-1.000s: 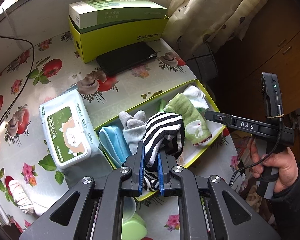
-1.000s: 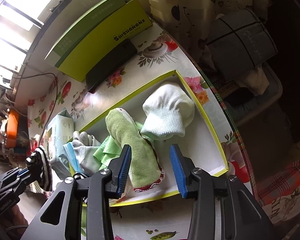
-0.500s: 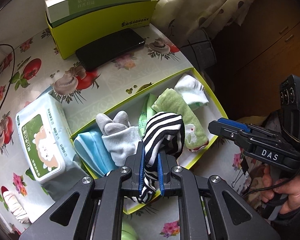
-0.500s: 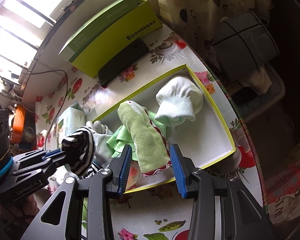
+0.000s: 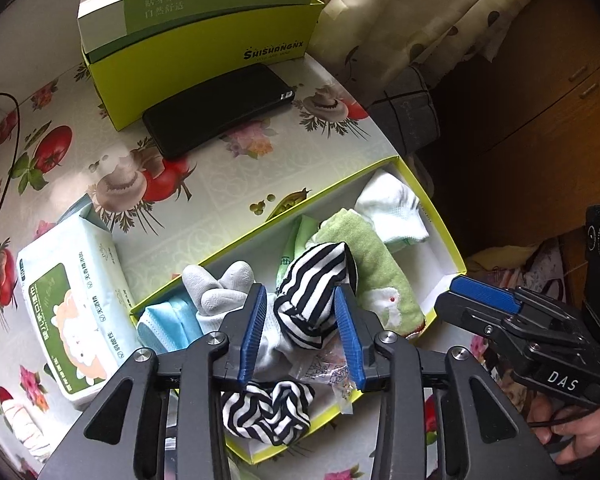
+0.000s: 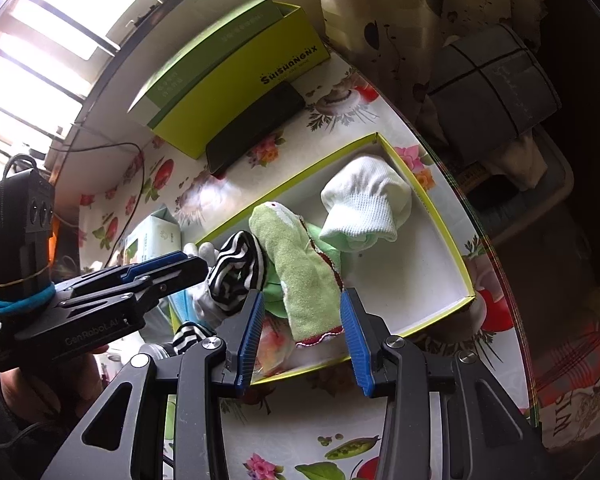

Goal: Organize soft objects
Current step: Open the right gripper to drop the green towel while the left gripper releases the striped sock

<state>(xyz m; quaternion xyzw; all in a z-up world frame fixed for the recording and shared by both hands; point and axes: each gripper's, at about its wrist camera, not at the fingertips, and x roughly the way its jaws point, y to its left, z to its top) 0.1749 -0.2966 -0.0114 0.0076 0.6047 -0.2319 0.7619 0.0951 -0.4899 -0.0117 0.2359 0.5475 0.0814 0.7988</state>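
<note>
My left gripper (image 5: 300,296) hangs over the shallow yellow-green box (image 5: 440,216). Its jaws are opening, and the black-and-white striped sock (image 5: 312,292) lies loose between them, on a grey-white sock (image 5: 220,292) and beside a green sock (image 5: 376,264). A white sock (image 5: 392,208) fills the box's far end and a blue cloth (image 5: 168,324) its near end. My right gripper (image 6: 302,296) stands open above the green sock (image 6: 304,268), holding nothing. From the right wrist, the left gripper (image 6: 172,268) sits just left of the striped sock (image 6: 240,268).
A pack of wet wipes (image 5: 68,312) lies left of the box. Behind it a black phone (image 5: 216,108) lies against a tall green carton (image 5: 196,40). A black cable (image 5: 12,120) runs along the left. The table edge and a curtain (image 5: 420,12) are at the right.
The left jaws, shut on the striped sock before, have spread apart and the sock has sunk into the box. The left gripper moved over the box. The right gripper stayed put.
</note>
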